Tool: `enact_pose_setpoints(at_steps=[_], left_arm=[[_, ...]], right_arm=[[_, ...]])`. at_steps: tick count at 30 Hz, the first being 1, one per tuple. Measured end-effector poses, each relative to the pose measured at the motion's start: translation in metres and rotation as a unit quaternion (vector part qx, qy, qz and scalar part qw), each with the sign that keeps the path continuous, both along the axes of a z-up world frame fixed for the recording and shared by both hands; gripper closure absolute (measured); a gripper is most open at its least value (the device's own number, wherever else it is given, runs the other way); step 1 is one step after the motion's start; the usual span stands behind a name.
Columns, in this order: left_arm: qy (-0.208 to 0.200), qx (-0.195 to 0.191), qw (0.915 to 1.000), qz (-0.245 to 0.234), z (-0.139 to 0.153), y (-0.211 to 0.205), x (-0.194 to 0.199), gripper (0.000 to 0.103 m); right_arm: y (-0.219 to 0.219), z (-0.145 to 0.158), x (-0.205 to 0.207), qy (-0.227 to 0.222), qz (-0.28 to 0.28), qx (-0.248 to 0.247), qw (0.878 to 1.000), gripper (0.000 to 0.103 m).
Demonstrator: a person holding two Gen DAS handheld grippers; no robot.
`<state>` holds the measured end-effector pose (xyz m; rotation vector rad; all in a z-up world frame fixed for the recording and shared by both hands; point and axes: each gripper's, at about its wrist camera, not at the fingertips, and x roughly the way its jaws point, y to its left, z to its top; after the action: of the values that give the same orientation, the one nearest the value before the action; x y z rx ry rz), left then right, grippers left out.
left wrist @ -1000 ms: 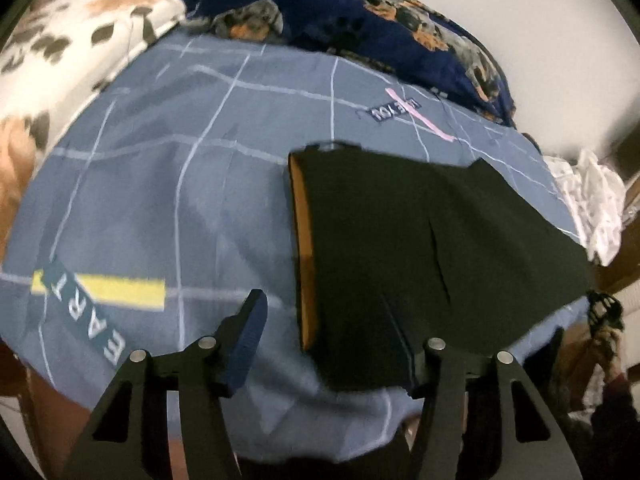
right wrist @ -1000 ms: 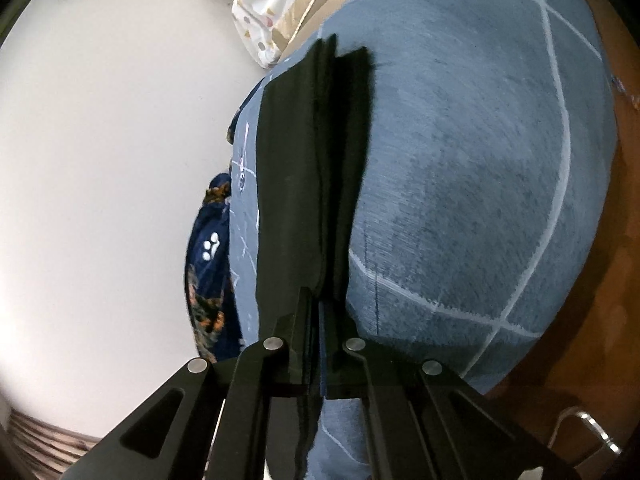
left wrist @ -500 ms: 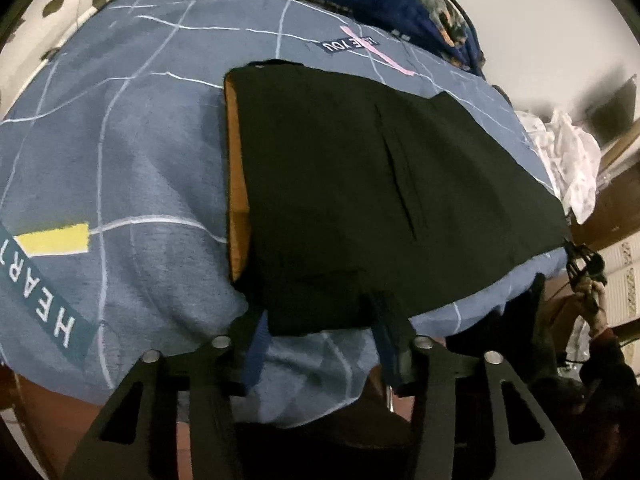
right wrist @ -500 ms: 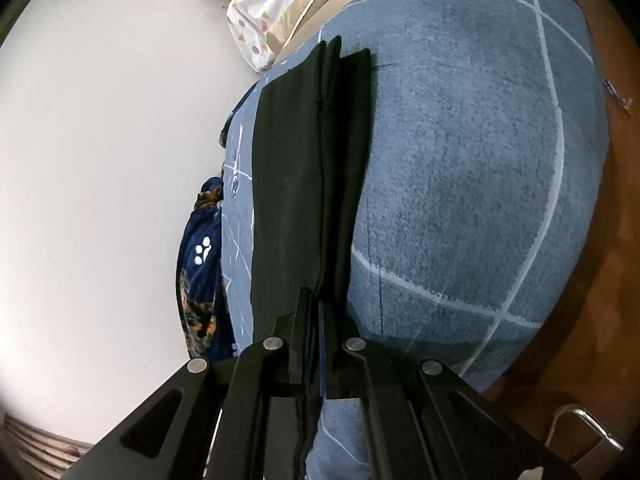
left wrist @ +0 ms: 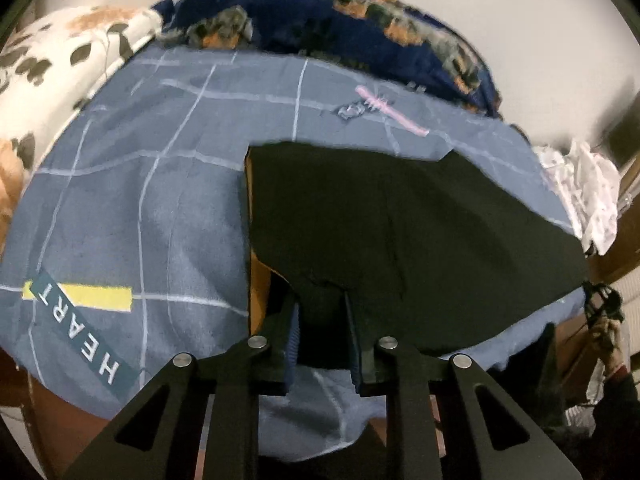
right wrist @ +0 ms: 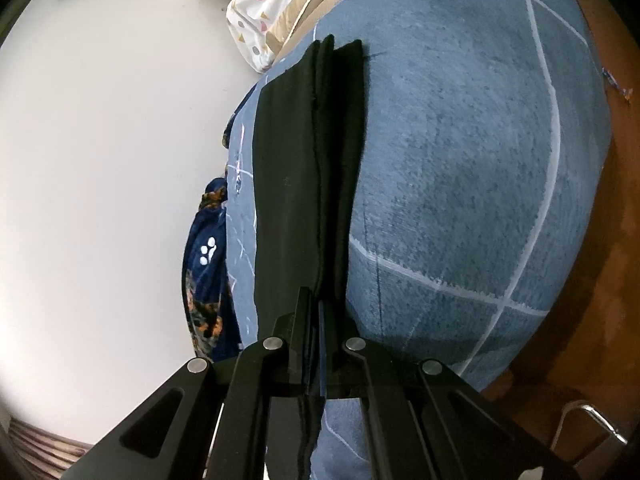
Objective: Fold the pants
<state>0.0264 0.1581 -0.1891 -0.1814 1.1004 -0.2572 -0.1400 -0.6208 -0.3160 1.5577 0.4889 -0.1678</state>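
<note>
A second ago the left gripper point(left wrist: 320, 312) stood wide, the pants point(left wrist: 400, 232) edge short of its fingers; now its jaws are closing with the near waist corner bunched between them, an orange lining showing at 9 o'clock of the cloth. It tilts steeply down over the bed point(left wrist: 140, 200), where the pants lie flat. The right gripper point(right wrist: 316, 320) has not changed: fully closed, pinching the pants point(right wrist: 304, 168) edge, pointing slightly downward, cloth running to 12 o'clock.
</note>
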Motion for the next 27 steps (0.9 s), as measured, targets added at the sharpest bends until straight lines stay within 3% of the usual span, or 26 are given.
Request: enact_pose_setpoints(at_steps=[4, 15, 19, 22, 27], left_arm=[[0.028, -0.013, 0.9993, 0.023, -0.020, 0.013, -0.007, 0.087], [-0.012, 0.023, 0.9988, 0.042, -0.006, 0.006, 0.013, 0.090], [0.009, 0.025, 0.9989, 0.039, -0.023, 0.011, 0.004, 0.090], [0.002, 0.020, 0.9990, 0.041, -0.022, 0.010, 0.000, 0.090], [-0.010, 0.067, 0.9975, 0.020, -0.023, -0.003, -0.001, 0.089]], right_arm=[[0.000, 0.001, -0.001, -0.002, 0.001, 0.006, 1.000, 0.103], [0.003, -0.002, 0.000, -0.010, 0.005, 0.017, 1.000, 0.103], [0.003, -0.005, 0.000, -0.018, 0.004, 0.020, 1.000, 0.103], [0.001, -0.006, 0.001, -0.019, 0.007, 0.022, 1.000, 0.103], [-0.001, -0.007, 0.002, -0.019, 0.009, 0.026, 0.999, 0.103]])
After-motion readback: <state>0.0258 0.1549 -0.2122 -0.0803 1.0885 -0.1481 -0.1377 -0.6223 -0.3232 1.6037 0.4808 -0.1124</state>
